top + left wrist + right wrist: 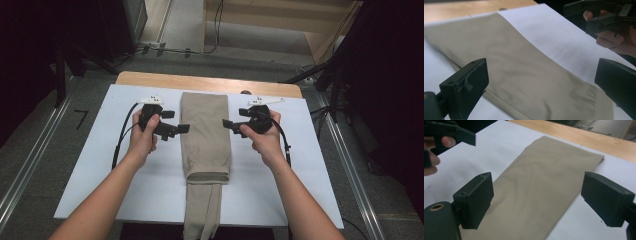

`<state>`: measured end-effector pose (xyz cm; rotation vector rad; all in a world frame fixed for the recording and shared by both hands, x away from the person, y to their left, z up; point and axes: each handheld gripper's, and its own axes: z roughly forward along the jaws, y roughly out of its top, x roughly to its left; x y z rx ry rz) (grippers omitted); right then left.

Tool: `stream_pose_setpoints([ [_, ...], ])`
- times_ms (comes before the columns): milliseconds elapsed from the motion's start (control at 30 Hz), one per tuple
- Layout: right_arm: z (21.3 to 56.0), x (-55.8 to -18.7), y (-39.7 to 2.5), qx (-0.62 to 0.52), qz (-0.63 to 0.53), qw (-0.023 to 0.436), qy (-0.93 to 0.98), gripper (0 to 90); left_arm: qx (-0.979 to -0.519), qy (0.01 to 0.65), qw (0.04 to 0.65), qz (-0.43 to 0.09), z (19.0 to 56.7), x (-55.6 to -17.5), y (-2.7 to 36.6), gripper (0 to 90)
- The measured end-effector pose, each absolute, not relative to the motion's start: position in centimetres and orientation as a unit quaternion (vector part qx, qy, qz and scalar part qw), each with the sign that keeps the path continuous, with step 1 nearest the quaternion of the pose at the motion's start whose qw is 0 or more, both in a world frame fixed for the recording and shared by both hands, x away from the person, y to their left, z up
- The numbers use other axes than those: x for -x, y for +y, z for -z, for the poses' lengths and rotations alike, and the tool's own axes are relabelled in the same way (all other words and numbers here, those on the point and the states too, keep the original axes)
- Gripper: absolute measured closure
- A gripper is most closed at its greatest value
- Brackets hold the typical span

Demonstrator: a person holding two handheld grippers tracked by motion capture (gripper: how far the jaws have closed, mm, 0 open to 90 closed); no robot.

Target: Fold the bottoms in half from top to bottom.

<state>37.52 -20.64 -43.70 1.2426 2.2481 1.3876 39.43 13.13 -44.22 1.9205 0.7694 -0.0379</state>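
**Grippers Flank Folded Trousers**

A long, folded pair of beige cotton trousers [205, 135] lies lengthwise down the middle of the white-covered surface [90, 170], its near end hanging over the edge. That overhang could drag the cloth off if either side is lifted unevenly. The left gripper [176, 130] and right gripper [231, 125] hover alongside, jaws spread and empty, pointing inward.

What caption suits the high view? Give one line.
Open left gripper and right gripper flank folded beige trousers on a white sheet.
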Motion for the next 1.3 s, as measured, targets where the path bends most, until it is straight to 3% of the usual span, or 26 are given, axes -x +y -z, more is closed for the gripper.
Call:
stream_pose_setpoints([
  [200, 45.2, -33.9, -20.4, -0.433, -0.466, 0.099, 0.765, 12.0, -0.811, 0.309, 0.497, 0.02, 46.3, -35.8, 12.2, 0.0],
  [367, 47.0, -31.2, -19.9, -0.438, -0.453, 0.093, 0.771, 13.0, -0.811, 0.314, 0.494, 0.021, 47.7, -33.1, 11.6, 12.9],
  [667, 50.7, -27.9, -19.2, -0.47, -0.431, 0.068, 0.767, 30.8, -0.823, 0.35, 0.446, 0.03, 50.6, -30.2, 10.7, 37.0],
  [800, 51.9, -27.1, -19.2, -0.484, -0.417, 0.059, 0.767, 36.5, -0.83, 0.355, 0.429, 0.009, 50.5, -29.4, 10.5, 39.8],
  [1000, 52.0, -26.0, -18.9, -0.483, -0.415, 0.049, 0.769, 48.7, -0.822, 0.379, 0.424, 0.026, 50.7, -28.6, 11.6, 42.0],
  [1300, 52.3, -25.9, -18.9, -0.472, -0.425, 0.032, 0.772, 61.2, -0.833, 0.357, 0.421, 0.03, 51.0, -28.3, 11.5, 60.9],
])
